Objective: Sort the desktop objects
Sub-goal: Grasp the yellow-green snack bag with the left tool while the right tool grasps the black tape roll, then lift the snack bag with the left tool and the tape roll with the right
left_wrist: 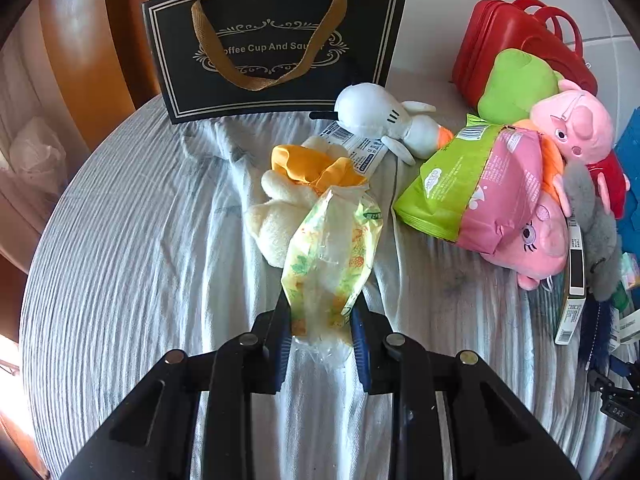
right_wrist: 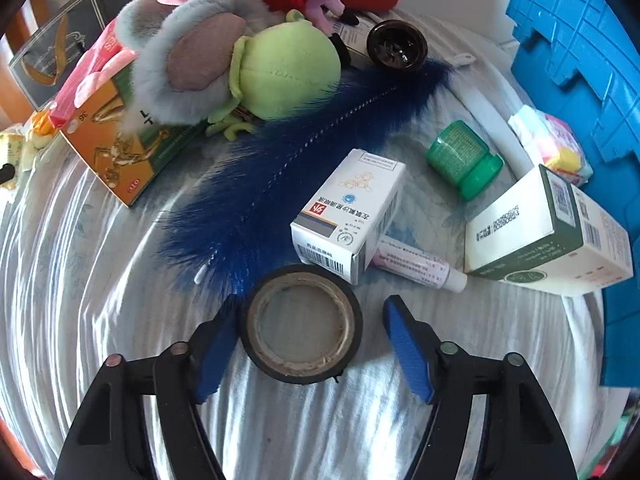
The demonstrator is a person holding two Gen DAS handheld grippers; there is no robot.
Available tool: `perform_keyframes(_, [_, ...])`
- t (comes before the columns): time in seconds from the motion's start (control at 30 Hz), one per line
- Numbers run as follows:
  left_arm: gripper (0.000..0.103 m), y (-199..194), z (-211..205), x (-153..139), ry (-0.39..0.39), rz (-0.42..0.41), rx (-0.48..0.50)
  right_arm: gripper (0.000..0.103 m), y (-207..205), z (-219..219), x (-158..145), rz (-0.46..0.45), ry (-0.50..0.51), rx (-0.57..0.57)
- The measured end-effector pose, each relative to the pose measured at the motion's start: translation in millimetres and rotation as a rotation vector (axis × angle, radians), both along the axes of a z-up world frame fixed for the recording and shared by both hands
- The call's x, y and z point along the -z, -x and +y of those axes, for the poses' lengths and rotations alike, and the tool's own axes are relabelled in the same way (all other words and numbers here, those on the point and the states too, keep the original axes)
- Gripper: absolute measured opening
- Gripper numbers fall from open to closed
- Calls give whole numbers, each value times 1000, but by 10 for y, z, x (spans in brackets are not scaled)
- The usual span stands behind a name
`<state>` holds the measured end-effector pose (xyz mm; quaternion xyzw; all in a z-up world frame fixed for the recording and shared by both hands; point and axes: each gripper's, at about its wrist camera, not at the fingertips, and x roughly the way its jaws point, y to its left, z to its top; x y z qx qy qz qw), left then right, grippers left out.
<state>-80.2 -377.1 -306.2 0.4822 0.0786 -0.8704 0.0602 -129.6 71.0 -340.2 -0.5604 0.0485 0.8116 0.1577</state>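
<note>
In the left wrist view a plastic packet [left_wrist: 332,256] lies on the tablecloth [left_wrist: 132,248], overlapping a plush toy [left_wrist: 280,208] behind it; a paper bag [left_wrist: 272,48] stands at the back, a toy heap [left_wrist: 532,160] to the right. In the right wrist view a tape roll [right_wrist: 301,322] lies before a small carton [right_wrist: 348,216], with a feather [right_wrist: 288,156] to the carton's left and a jar [right_wrist: 464,158] behind right.

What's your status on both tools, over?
Left tool shut on the crinkly yellow-printed plastic packet. Right tool open around the black tape roll, one pad touching, other clear. White medicine box sits just beyond the roll.
</note>
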Motion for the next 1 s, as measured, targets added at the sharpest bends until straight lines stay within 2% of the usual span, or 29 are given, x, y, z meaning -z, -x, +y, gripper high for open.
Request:
perform_keyframes(0.07, [26,-21,1,-12,-4,-3,-2,60,-15,-29,-3,0,2,-20])
perform_keyframes(0.13, [26,-32,11,-26,-10,-5,0,57,-21,-67,-12,-3,3,-33])
perform_keyframes(0.63, [26,-130,154,-55,-18,-21,22,56,-335,-127,-26,-13,62,-61])
perform_keyframes(1.0, [26,-275,291,-189,-27,-29,18,56,-465,-134,-193,-9,86,-96])
